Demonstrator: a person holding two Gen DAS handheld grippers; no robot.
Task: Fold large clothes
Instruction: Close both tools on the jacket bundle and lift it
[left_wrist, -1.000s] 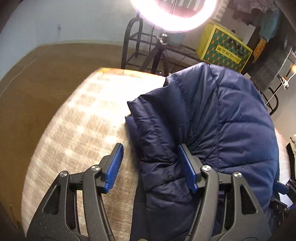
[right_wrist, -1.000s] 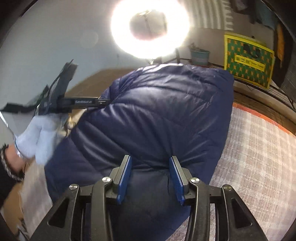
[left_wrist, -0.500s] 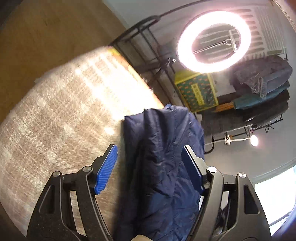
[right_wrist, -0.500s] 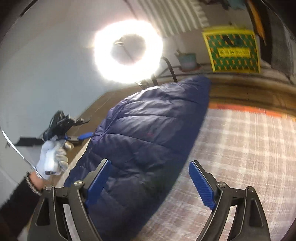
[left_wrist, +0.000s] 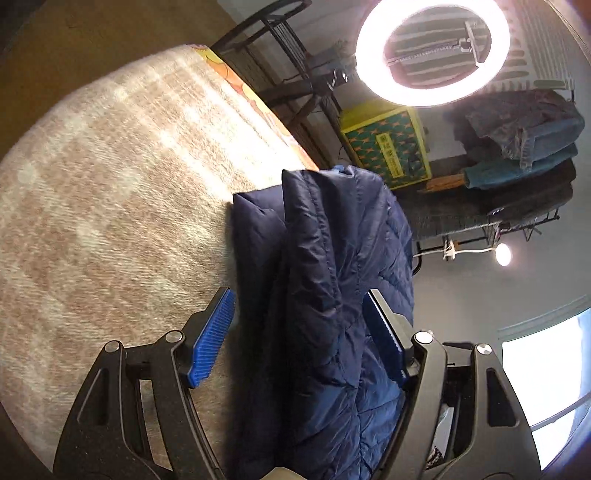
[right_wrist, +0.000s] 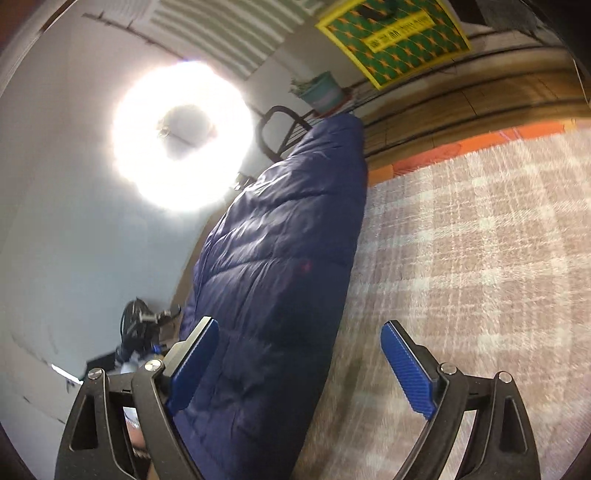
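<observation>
On the left wrist view, the left tool (left_wrist: 299, 325) stands with its two blue pads well apart. A folded navy puffer jacket (left_wrist: 332, 258) lies between the pads, but neither pad presses on it; a small gap shows on the left side, and the right pad is only just beside the fabric. So this tool is wide and holds nothing. The jacket lies on a beige checked blanket (left_wrist: 110, 203), near its far edge, and it looks like a long narrow bundle with one folded layer on top of another. Behind the blanket stands a black metal rack (left_wrist: 280, 48). A bright ring light (left_wrist: 432, 55) shines above, beside a yellow and green box (left_wrist: 388, 144) and a pile of dark clothes (left_wrist: 524, 140).

From the right wrist view, the right tool (right_wrist: 299, 362) is also wide, with nothing gripped. Its left pad is over the near part of the jacket (right_wrist: 280, 258), and its right pad is over the blanket (right_wrist: 480, 240), apart from the jacket. The jacket stretches away from the tool toward the far edge of the blanket. The ring light (right_wrist: 181, 136) glares at the upper left, and the box (right_wrist: 391, 37) stands at the top. At the lower left, the other tool (right_wrist: 144, 325) is partly visible, small and blurred.
</observation>
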